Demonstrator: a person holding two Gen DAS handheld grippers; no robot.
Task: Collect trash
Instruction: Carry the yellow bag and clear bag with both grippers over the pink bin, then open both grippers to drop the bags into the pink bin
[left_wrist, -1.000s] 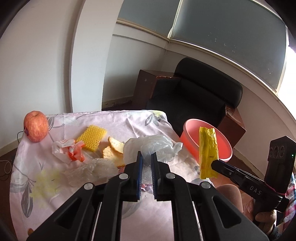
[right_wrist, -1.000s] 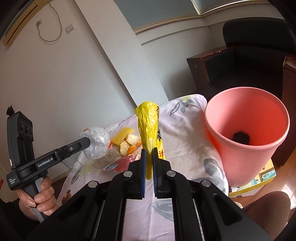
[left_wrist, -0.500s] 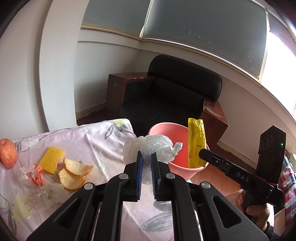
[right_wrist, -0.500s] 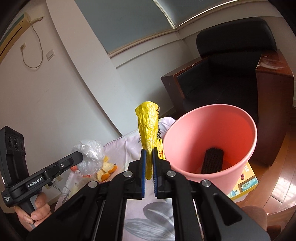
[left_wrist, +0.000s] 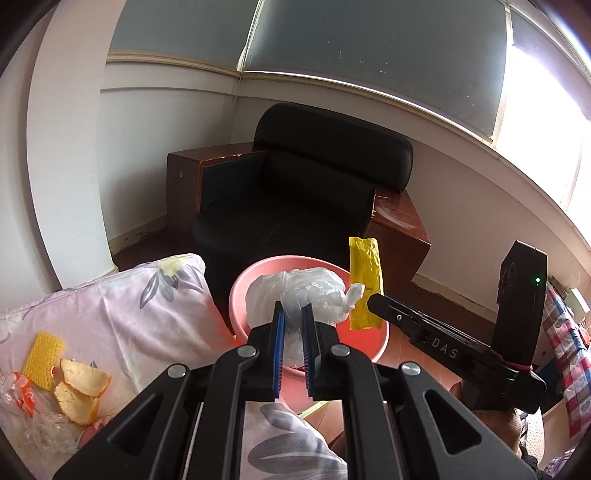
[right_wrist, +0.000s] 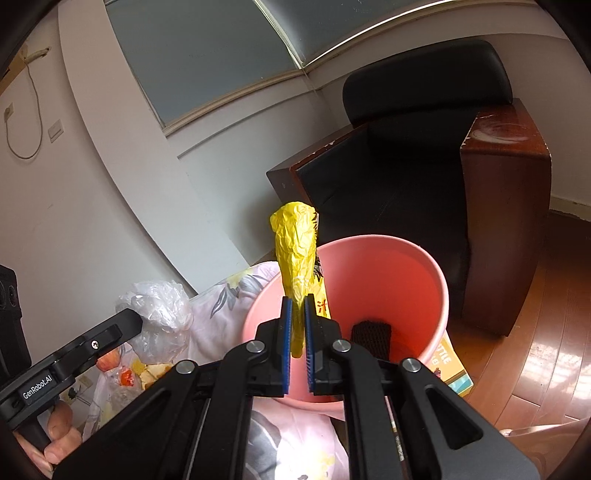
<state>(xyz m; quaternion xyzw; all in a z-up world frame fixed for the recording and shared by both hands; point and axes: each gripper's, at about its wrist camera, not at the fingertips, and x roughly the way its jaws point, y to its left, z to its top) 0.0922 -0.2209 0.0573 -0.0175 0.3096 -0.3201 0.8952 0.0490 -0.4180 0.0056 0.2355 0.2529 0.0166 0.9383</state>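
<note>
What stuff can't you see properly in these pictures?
- Bottom of the pink bin: in the left wrist view the clear plastic bag and the left gripper cover it.
- Dark thing in the bin: partly behind the right gripper, so unclear what it is.
- Print on the yellow wrapper: too crumpled to read.
- Box under the bin: mostly hidden.

Black armchair (left_wrist: 314, 192) against white wall (left_wrist: 147, 155), wooden floor (right_wrist: 535, 350), bright window (left_wrist: 535, 92).
</note>
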